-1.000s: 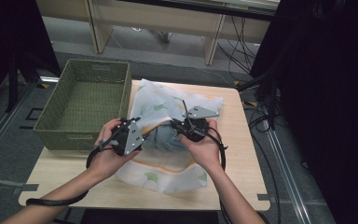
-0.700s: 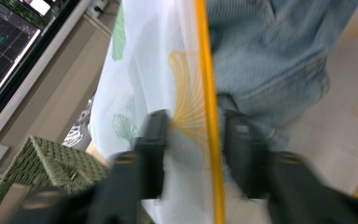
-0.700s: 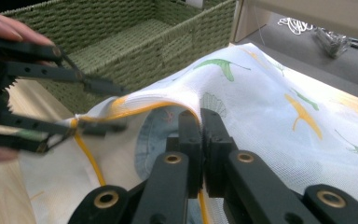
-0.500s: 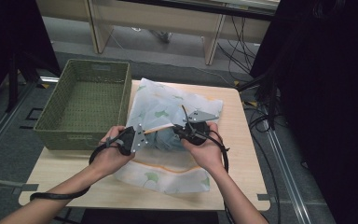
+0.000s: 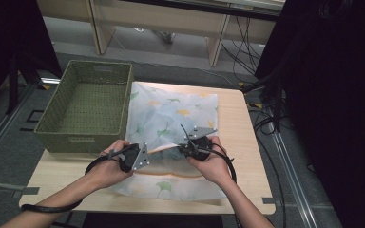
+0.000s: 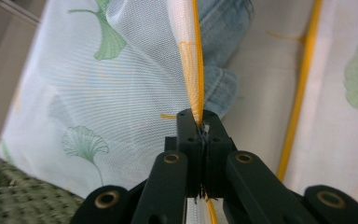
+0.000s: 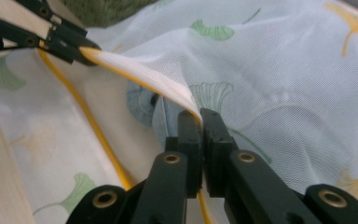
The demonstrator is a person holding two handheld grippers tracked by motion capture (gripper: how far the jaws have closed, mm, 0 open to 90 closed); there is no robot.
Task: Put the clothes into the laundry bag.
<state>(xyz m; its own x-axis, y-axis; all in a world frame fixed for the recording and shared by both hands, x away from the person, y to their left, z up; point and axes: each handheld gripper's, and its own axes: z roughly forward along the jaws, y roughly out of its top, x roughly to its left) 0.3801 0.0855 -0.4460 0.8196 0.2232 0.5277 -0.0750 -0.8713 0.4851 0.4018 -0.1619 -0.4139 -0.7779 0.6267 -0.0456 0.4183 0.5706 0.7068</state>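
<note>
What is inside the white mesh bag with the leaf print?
Inside the mesh bag, blue denim cloth shows through the opening that both tools hold. Its hem is visible; the rest is covered by mesh, so which garment is unclear.

Sheer mesh laundry bag [image 5: 171,114], denim inside

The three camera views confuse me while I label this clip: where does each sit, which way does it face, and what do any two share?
High view: above the person's side, looking forward and down on the wooden table; both forearms enter from below.
Left gripper view: rides the left tongs, looking along shut jaws pinching the yellow-trimmed hem of the white leaf-print mesh bag.
Right gripper view: rides the right tongs, pinching that hem; the left tongs show farther off.
Shared: both gripper views show blue denim fabric inside the bag.
</note>
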